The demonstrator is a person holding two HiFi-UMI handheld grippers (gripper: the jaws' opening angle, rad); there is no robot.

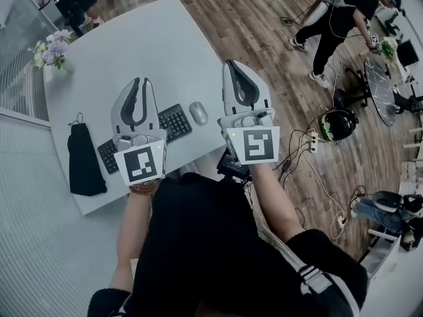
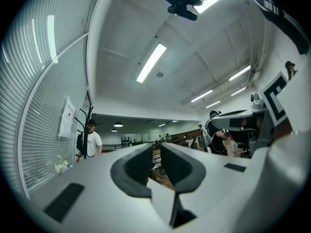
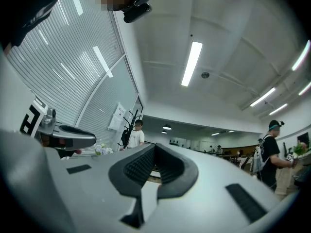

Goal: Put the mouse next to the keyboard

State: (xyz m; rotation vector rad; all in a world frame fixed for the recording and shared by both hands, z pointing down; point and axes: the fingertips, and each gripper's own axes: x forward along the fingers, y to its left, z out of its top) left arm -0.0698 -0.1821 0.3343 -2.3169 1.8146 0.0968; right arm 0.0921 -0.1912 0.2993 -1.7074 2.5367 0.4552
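A black keyboard (image 1: pixel 173 121) lies near the front edge of the white table (image 1: pixel 145 45), its left half hidden behind my left gripper. The grey mouse (image 1: pixel 198 113) rests on the table just right of the keyboard, a small gap apart. My left gripper (image 1: pixel 137 82) is raised over the keyboard and points up and away; in the left gripper view its jaws (image 2: pixel 156 149) stand a narrow gap apart with nothing between them. My right gripper (image 1: pixel 232 63) hovers right of the mouse near the table's corner, and its jaws (image 3: pixel 155 147) are shut and empty.
A black pouch (image 1: pixel 84 160) lies at the table's left front. A vase of flowers (image 1: pixel 53 51) stands at the far left. Off the table's right edge, the wooden floor holds cables, a power strip (image 1: pixel 310 139) and a helmet (image 1: pixel 337 124). A person (image 1: pixel 337 18) stands at the upper right.
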